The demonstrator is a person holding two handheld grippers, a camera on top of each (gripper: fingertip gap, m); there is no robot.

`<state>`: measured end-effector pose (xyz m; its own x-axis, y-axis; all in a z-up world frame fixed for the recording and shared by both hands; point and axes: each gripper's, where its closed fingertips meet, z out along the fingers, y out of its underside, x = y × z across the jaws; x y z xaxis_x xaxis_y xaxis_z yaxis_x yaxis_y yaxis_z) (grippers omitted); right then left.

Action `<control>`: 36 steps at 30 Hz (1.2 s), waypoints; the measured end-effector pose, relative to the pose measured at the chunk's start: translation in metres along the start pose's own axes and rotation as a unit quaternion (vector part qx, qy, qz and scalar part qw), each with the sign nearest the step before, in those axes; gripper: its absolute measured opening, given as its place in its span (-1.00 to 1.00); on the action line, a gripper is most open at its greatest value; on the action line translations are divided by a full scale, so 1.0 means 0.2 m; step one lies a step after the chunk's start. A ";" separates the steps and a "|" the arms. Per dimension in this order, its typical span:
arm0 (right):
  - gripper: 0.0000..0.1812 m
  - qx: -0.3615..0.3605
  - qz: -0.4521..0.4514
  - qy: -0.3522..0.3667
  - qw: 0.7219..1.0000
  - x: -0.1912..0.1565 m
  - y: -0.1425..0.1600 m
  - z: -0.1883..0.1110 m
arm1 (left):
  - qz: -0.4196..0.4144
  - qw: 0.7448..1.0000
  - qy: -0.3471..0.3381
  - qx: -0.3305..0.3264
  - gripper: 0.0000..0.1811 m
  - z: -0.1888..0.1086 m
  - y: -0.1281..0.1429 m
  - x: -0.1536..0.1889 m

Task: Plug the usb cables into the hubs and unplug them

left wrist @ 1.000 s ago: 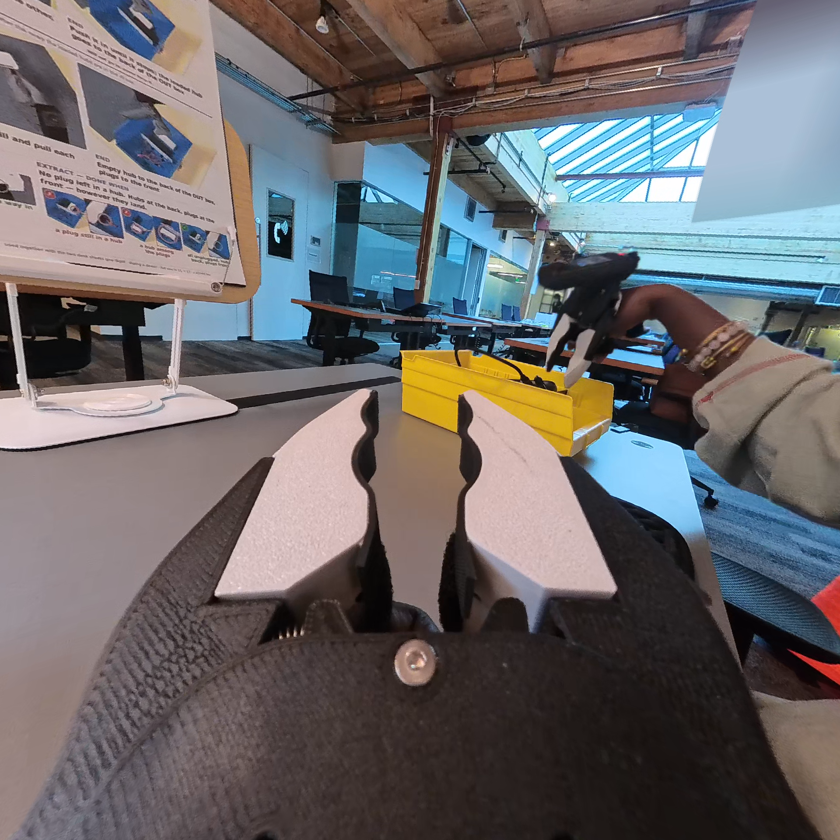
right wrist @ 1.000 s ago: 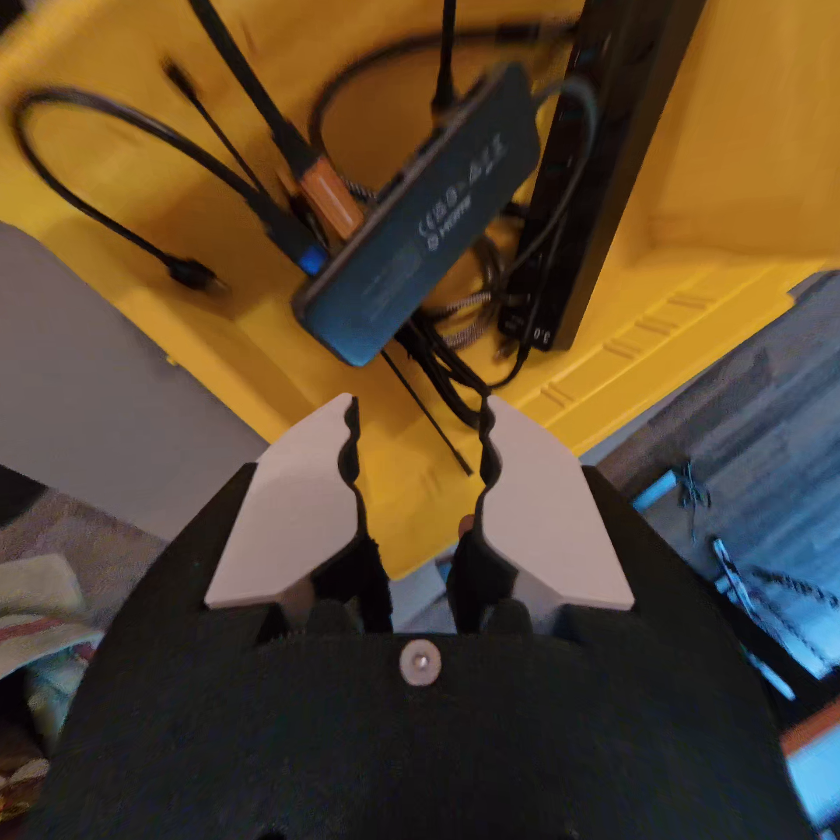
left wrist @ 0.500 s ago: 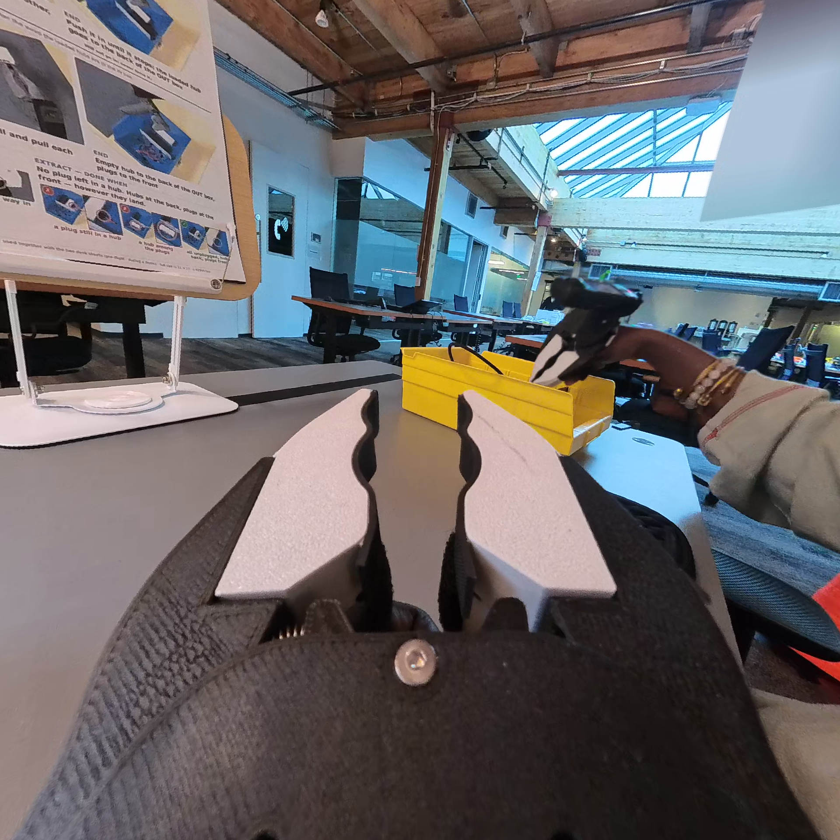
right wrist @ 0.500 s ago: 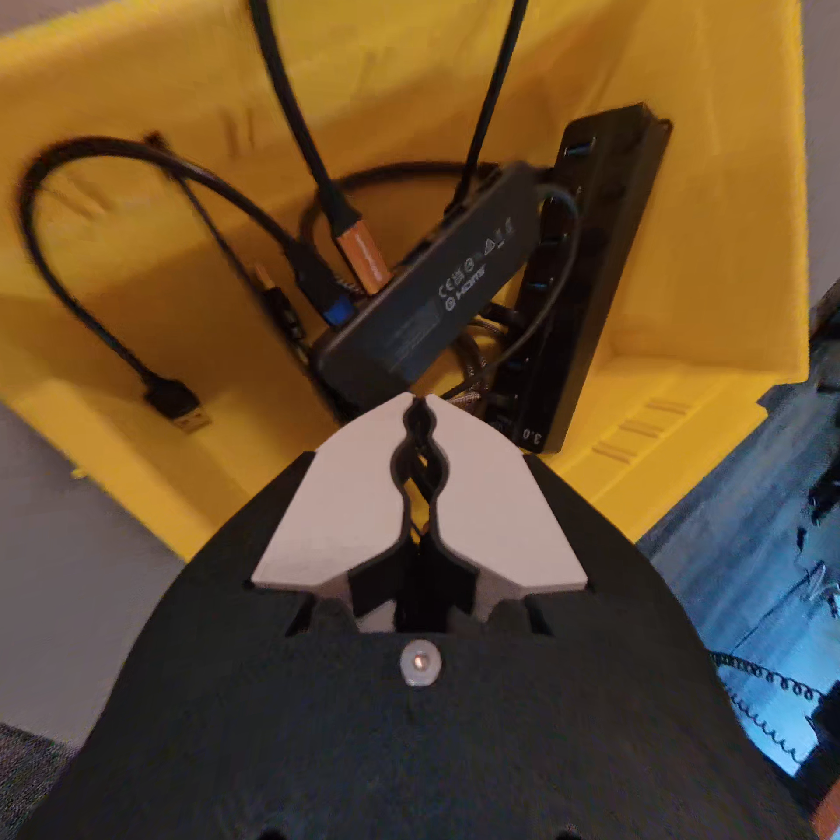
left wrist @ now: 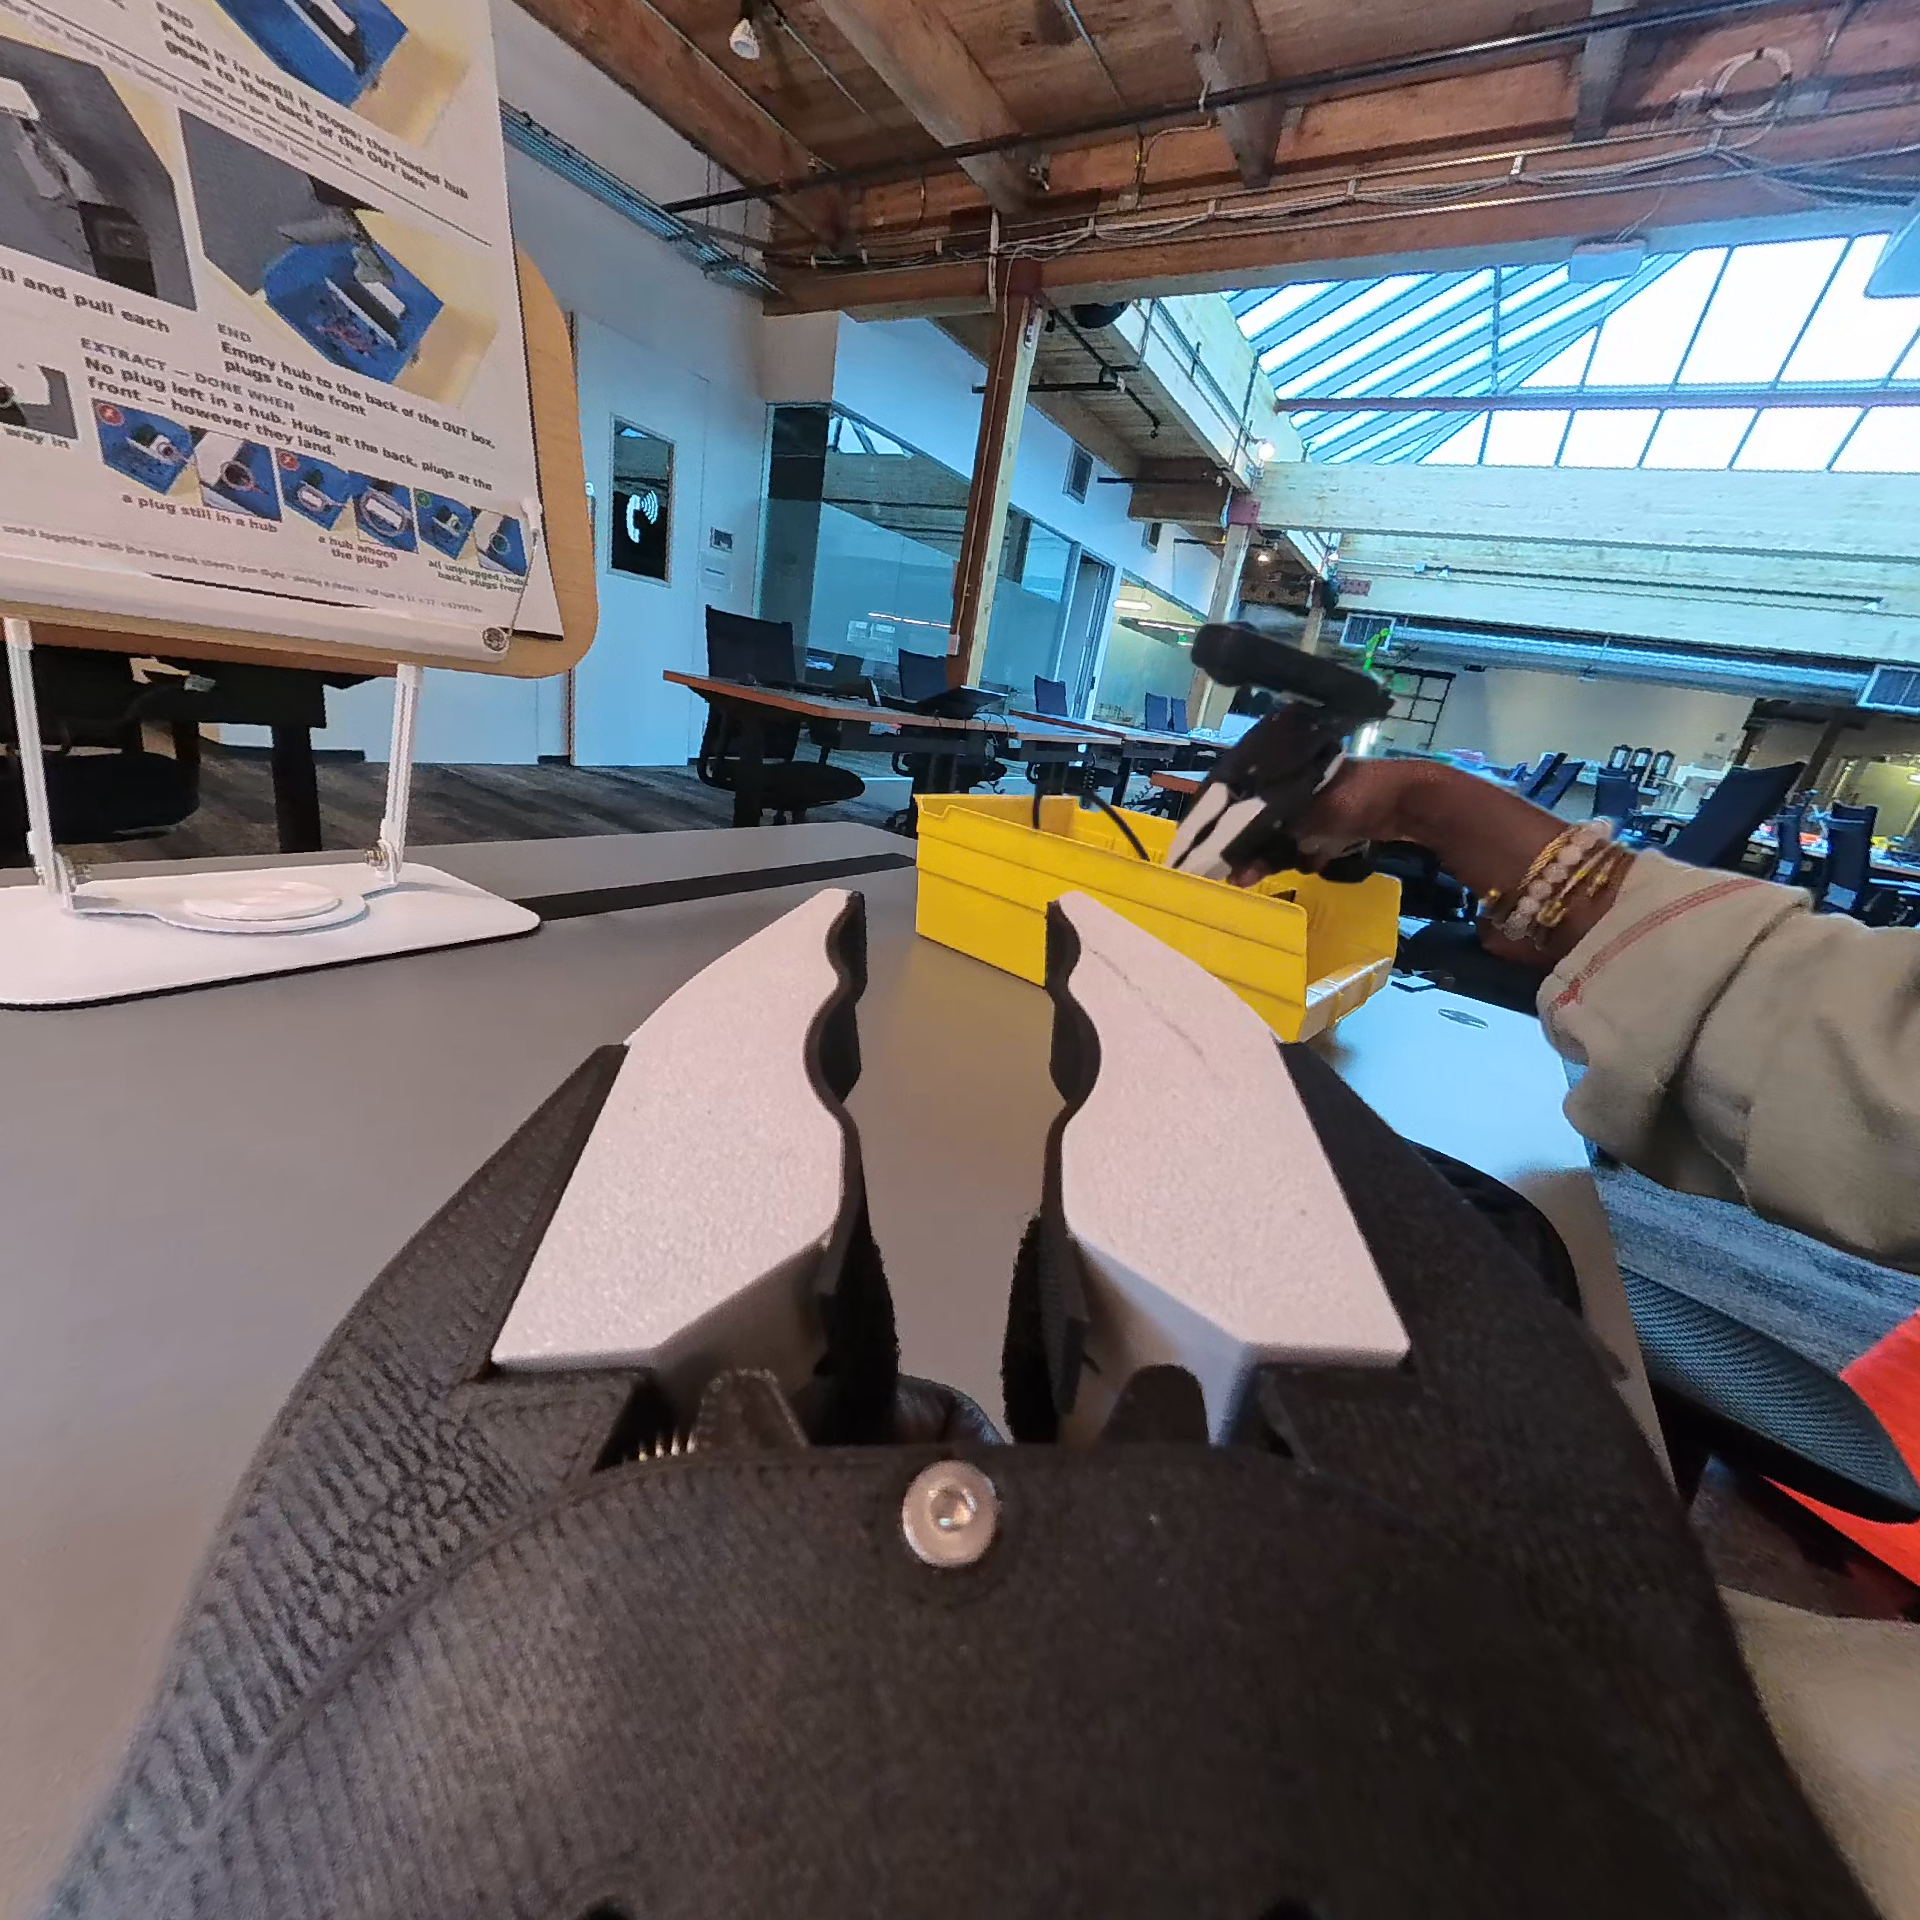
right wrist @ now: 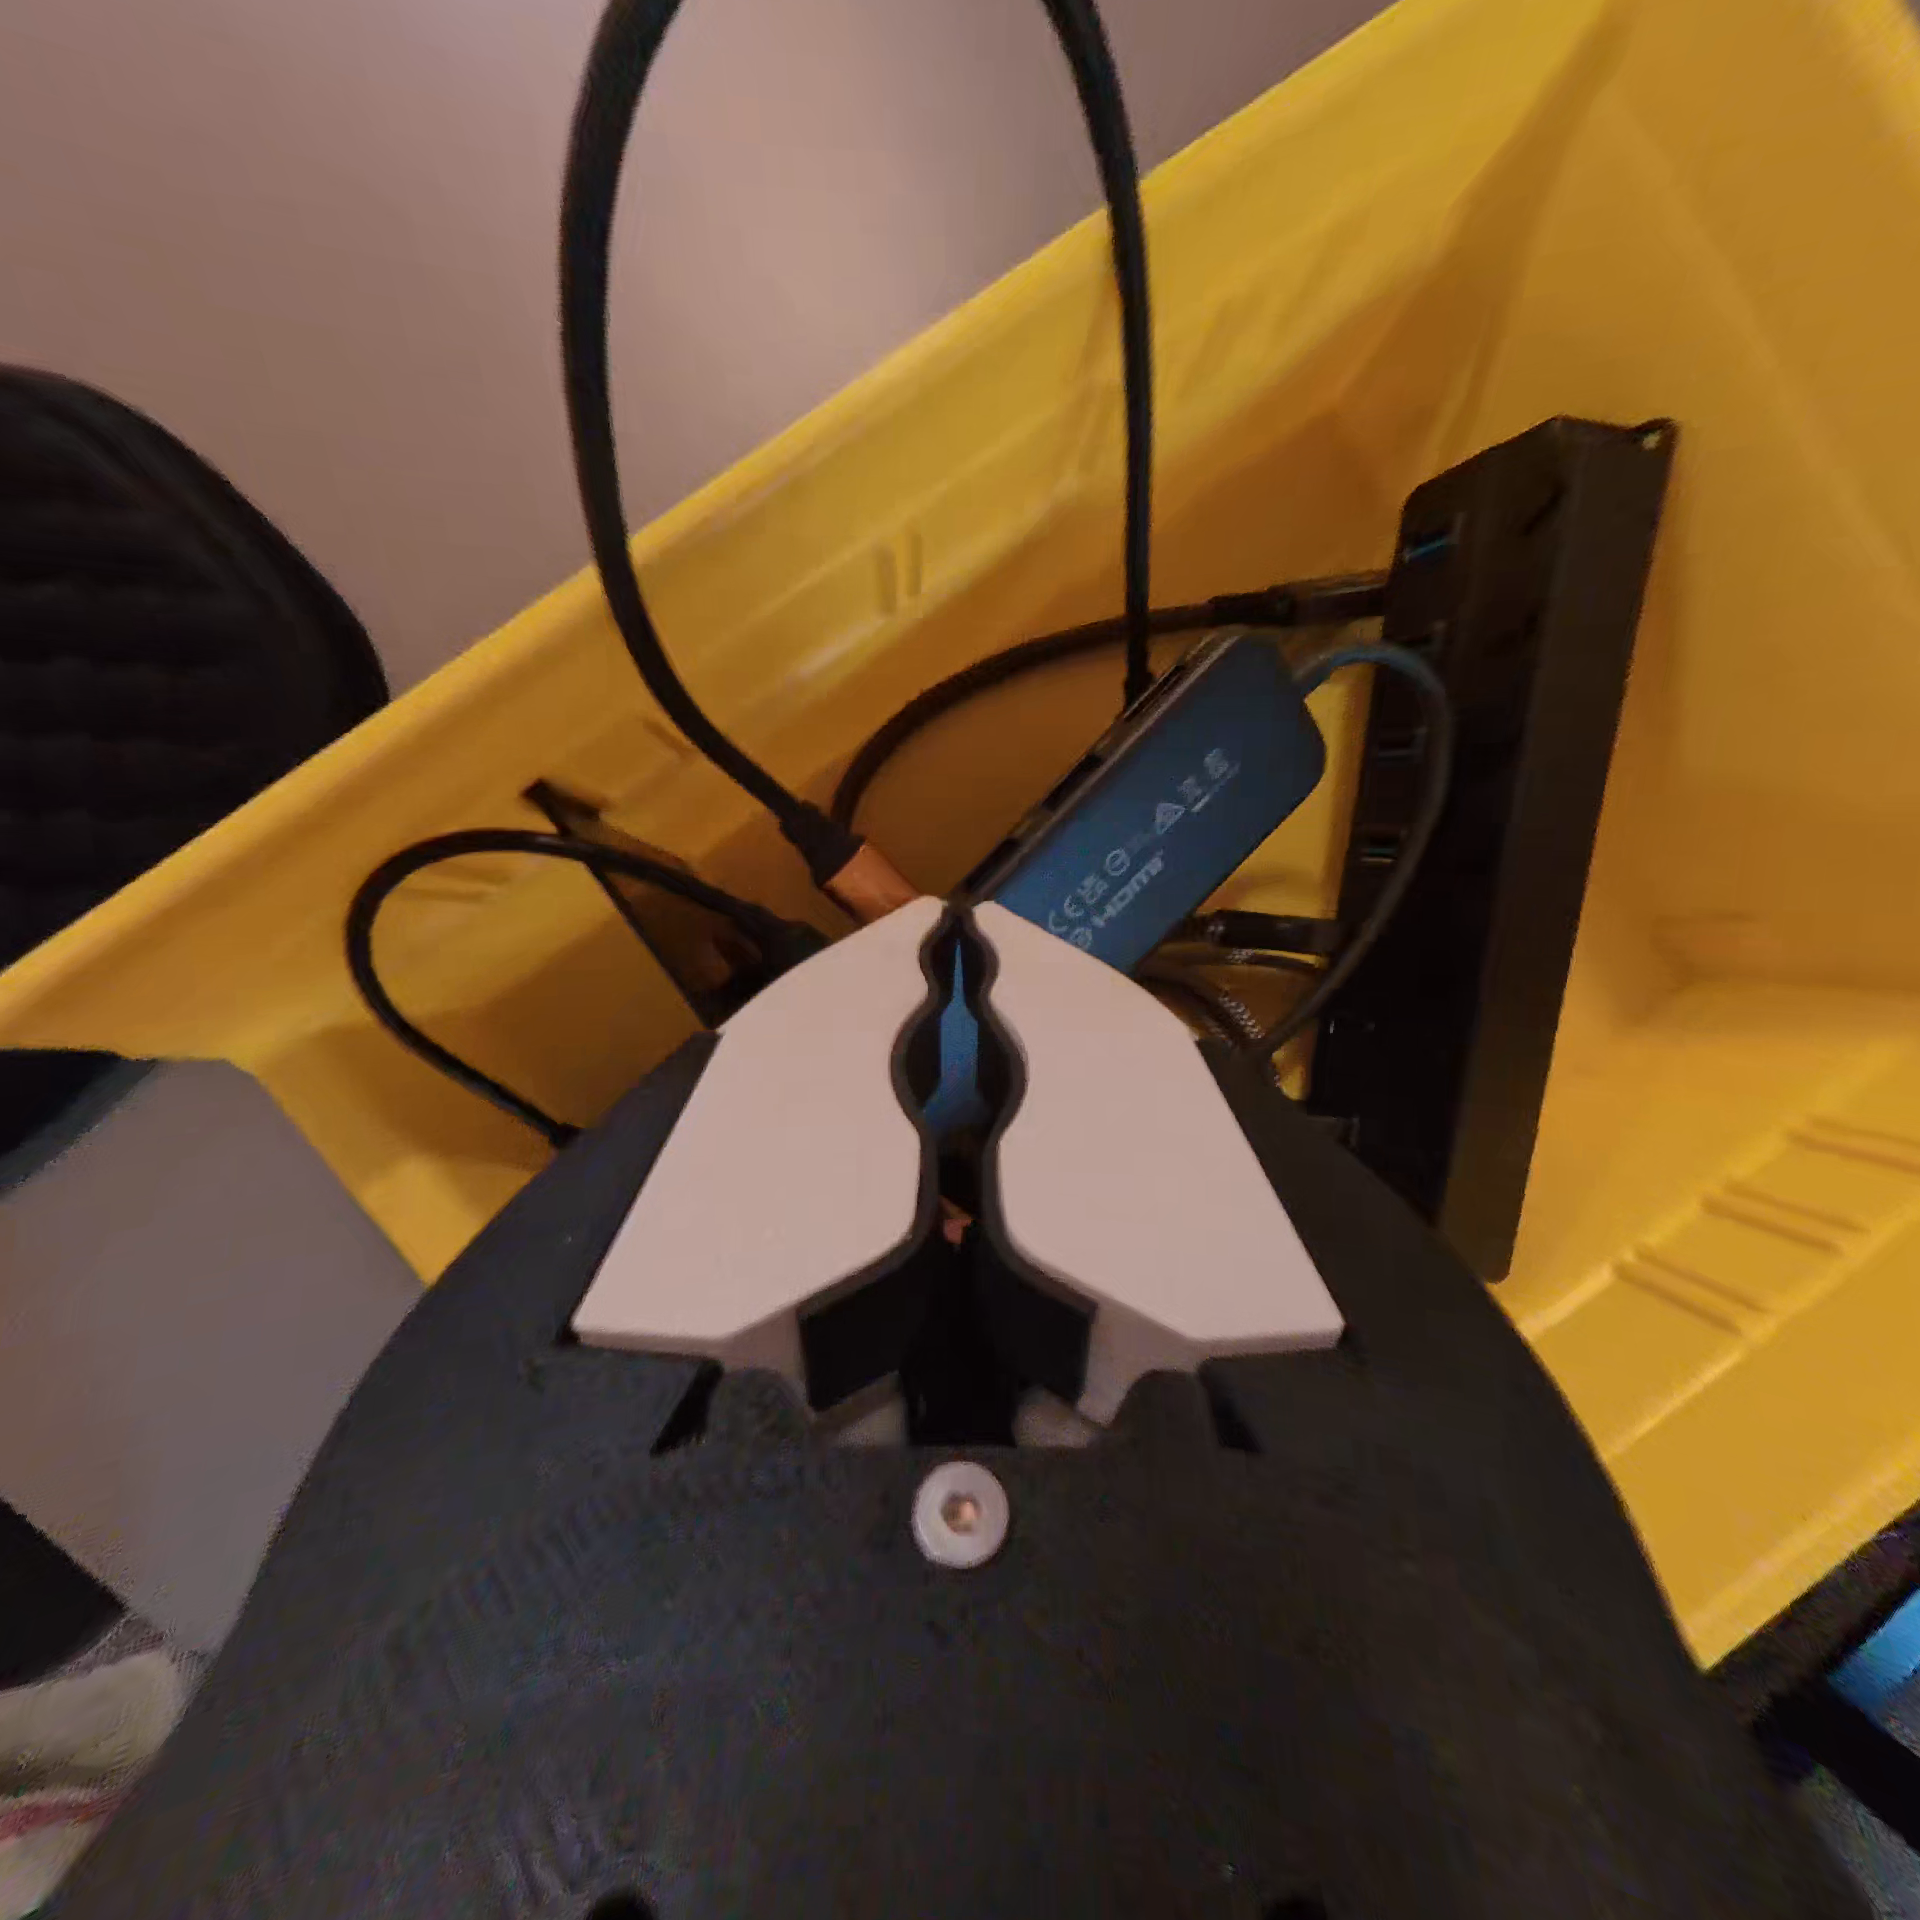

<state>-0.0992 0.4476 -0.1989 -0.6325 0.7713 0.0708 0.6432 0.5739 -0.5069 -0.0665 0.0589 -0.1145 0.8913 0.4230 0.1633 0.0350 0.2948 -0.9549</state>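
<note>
Two hubs lie in the yellow plastic bin, cables seemingly plugged; unplugging remains. Right claw pinches the slim blue-grey hub; left claw idles, parted.

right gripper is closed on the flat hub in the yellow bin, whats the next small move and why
Probably lift the flat blue-grey hub slowly out of the yellow bin: the right gripper is shut on its near end, and cables remain plugged in, so a fast pull could snag. The left gripper waits open.
</note>
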 end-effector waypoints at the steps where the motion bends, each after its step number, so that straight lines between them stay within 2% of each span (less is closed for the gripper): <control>1: -0.99 0.004 0.005 0.002 1.000 0.00 -0.01 0.01 | 0.000 1.000 0.000 0.000 -0.64 0.00 0.00 0.00; 7: -0.97 -0.018 0.000 0.022 1.000 0.01 0.00 0.02 | 0.001 1.000 0.001 -0.001 -0.64 0.00 0.00 0.00; 9: -0.82 -0.017 -0.016 0.058 0.998 0.03 0.01 -0.02 | 0.001 1.000 0.001 0.000 -0.64 0.00 0.00 0.00; 11: -0.74 0.011 -0.021 0.080 0.997 0.01 0.00 -0.09 | 0.000 1.000 0.000 0.001 -0.64 0.00 0.00 0.00; 13: -0.74 0.051 -0.020 0.083 0.995 -0.05 0.00 -0.17 | -0.001 1.000 0.000 0.000 -0.64 0.00 0.00 0.00; 15: -0.74 0.071 -0.027 0.056 0.996 -0.16 0.02 -0.23 | 0.000 1.000 0.000 -0.001 -0.64 0.00 0.00 0.00; 18: -0.73 0.046 -0.032 -0.028 0.998 -0.35 0.10 -0.19 | 0.002 1.000 0.000 -0.002 -0.64 0.00 0.00 0.00; 21: -0.70 0.009 -0.045 -0.050 0.998 -0.40 0.13 -0.11 | 0.005 1.000 0.000 -0.003 -0.64 0.00 0.01 0.01; 23: -0.70 0.010 -0.048 -0.076 0.996 -0.43 0.11 -0.06 | 0.008 1.000 -0.001 -0.005 -0.64 0.00 0.01 0.01; 24: -0.73 0.012 -0.048 -0.092 0.995 -0.45 0.09 -0.04 | 0.010 1.000 -0.002 -0.006 -0.64 0.00 0.01 0.01; 26: -0.95 -0.003 -0.056 -0.107 0.993 -0.47 0.10 -0.01 | 0.010 1.000 -0.002 -0.007 -0.64 0.00 0.01 0.01; 28: -0.96 -0.022 -0.081 -0.081 0.993 -0.45 0.11 -0.01 | 0.007 1.000 -0.002 -0.004 -0.64 0.00 0.01 0.01; 31: -0.95 -0.050 -0.144 0.024 0.988 -0.37 0.11 -0.08 | 0.000 1.000 -0.003 0.001 -0.64 0.00 0.00 0.00; 33: -0.94 -0.090 -0.204 0.110 0.969 -0.30 0.10 -0.16 | -0.001 1.000 -0.002 0.001 -0.64 0.00 0.00 0.00; 36: -0.97 -0.142 -0.299 0.224 0.917 -0.18 0.04 -0.27 | 0.002 1.000 -0.002 0.000 -0.64 0.00 0.00 0.00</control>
<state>-0.0483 0.4378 -0.1592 -0.7096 0.2936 0.6405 0.3651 0.9307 -0.0222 -0.0659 0.0591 -0.1150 0.8900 0.4273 0.1594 0.0308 0.2924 -0.9558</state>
